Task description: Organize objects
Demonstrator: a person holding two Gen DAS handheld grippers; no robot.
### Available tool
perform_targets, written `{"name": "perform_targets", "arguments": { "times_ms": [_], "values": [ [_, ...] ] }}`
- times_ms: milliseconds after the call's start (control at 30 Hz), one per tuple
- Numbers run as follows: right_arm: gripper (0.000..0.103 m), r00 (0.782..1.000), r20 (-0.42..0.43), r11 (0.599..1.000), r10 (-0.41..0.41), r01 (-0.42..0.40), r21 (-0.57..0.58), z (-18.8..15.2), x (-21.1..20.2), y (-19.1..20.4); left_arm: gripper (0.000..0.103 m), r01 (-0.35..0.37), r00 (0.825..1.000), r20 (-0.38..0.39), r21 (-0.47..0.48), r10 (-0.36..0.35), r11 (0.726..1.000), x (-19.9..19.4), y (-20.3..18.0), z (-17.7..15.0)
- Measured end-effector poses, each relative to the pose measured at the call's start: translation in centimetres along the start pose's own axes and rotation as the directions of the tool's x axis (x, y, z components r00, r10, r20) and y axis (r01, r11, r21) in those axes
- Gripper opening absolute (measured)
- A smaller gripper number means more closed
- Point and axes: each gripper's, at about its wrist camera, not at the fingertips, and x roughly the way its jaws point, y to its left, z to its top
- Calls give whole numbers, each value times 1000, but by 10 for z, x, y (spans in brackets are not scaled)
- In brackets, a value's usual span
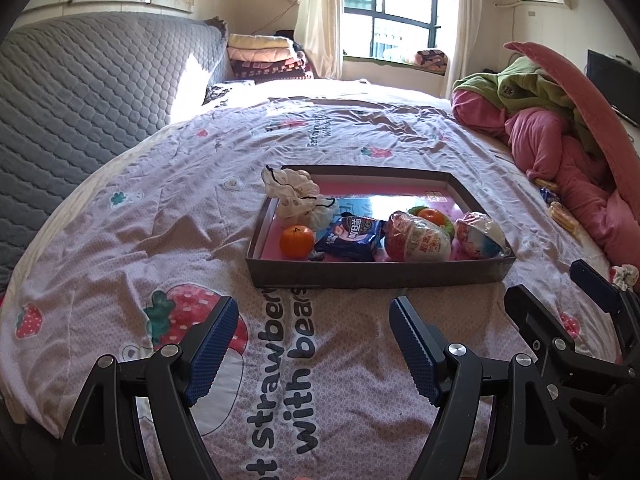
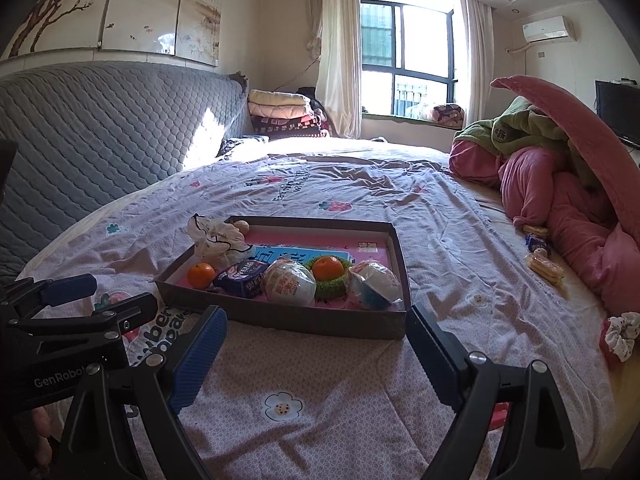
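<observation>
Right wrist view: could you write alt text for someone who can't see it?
A shallow grey cardboard tray on a lilac strawberry-print bedspread holds two oranges, wrapped snacks and a white cloth pouch. The open right gripper hovers before it, jaws wide apart and empty; the left gripper sits beside it.

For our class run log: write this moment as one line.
left gripper open, empty | right gripper open, empty | box holds snacks, oranges | biscuits on bed

The tray [image 2: 400, 264] on the bed holds two oranges [image 2: 201, 275] [image 2: 328, 268], two wrapped egg-shaped toys [image 2: 290, 282] [image 2: 374, 286], one dark snack packet [image 2: 242, 278], one green scrubber ring [image 2: 330, 286] and one white drawstring pouch [image 2: 218, 240]. At the far right lie two biscuit packs [image 2: 545, 266] [image 2: 536, 230], one blue packet [image 2: 537, 243] and, nearer, one white scrunchie [image 2: 621, 335].
</observation>
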Motion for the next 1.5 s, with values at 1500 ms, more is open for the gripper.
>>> {"name": "perform_targets", "arguments": {
  "times_ms": [1500],
  "values": [
    [90,990,-138,999,-30,32,15,-42,34,-2,79,-17,998,-64,-3,16,1000,48,6,-35]
  ]
}}
